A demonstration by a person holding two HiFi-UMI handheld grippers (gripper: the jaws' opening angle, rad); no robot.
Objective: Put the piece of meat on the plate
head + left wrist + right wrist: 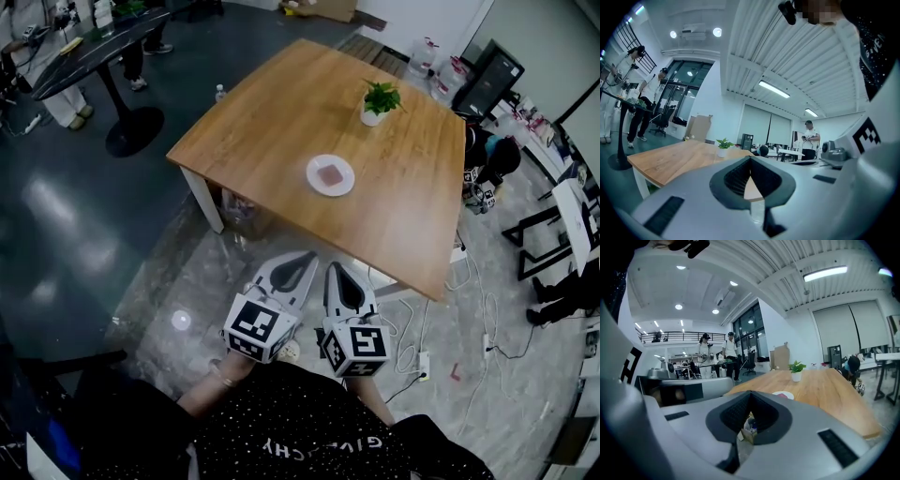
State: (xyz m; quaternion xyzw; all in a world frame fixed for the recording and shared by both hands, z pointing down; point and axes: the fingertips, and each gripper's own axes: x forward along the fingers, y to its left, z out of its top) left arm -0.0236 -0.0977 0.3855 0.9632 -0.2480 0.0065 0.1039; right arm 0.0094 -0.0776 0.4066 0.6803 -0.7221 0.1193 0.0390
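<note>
open-plan office with a grey polished floor (84,234); at its centre stands a square light-wood surface (281,103) on white legs. landmark: the round white plate (345,186), which lies near the middle of the surface. the small pinkish-brown piece of meat (330,173) lies on the plate, at its centre. a small green plant in a white pot (380,101) stands beyond the plate, well apart from it, toward the far corner of the surface. both tools are held on the near side of the plate, past the edge of the surface and over the floor, side by side and close to the person's dark speckled shirt (309,422). left grey claw (310,254): jaws together at the tips, nothing between them. right grey claw (334,266): jaws likewise closed and empty; its own view looks across the surface toward the plate. both claws are well apart from the plate and the meat.
</note>
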